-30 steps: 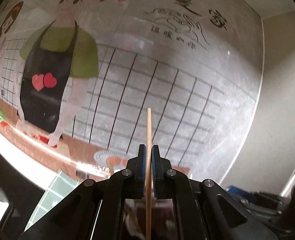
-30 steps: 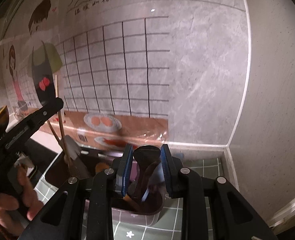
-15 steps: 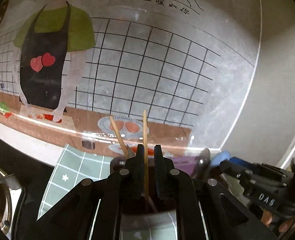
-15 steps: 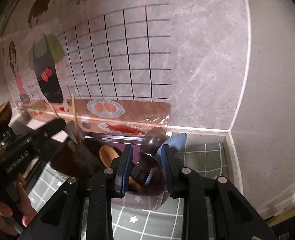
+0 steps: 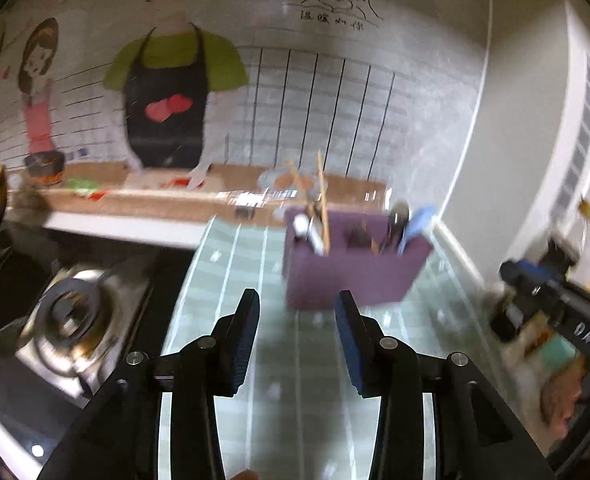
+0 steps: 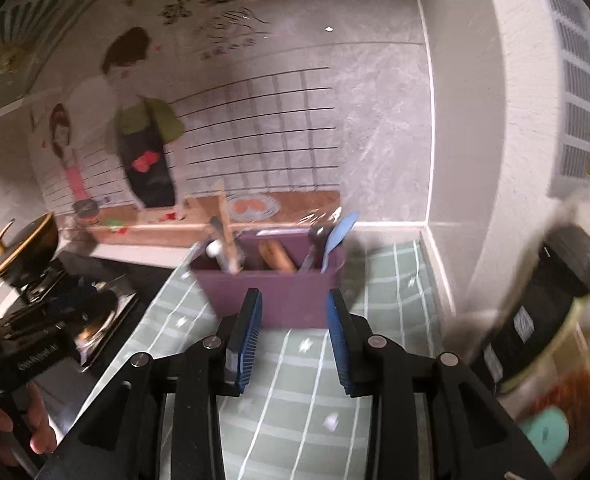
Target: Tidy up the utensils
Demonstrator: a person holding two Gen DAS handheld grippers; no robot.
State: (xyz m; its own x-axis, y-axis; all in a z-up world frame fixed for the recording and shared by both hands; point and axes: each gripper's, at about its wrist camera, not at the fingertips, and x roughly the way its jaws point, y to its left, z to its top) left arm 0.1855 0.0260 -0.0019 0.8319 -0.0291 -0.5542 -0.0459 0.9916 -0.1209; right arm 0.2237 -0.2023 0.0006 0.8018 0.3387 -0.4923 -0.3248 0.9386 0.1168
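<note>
Your left gripper and right gripper are both spread, empty. Purple holder sits centre frame; chopsticks upright at its left end.

Take the utensil holder as your landmark: it stands on the mat covering your surface. Chopsticks stand in its left compartment, spoons in its right. The stove burner lies to its left, jars to its right, the wall behind it.

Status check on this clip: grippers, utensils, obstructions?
Left hand-held gripper open, empty. Right hand-held gripper open, empty. Chopsticks upright in purple holder. Nothing blocking.
</note>
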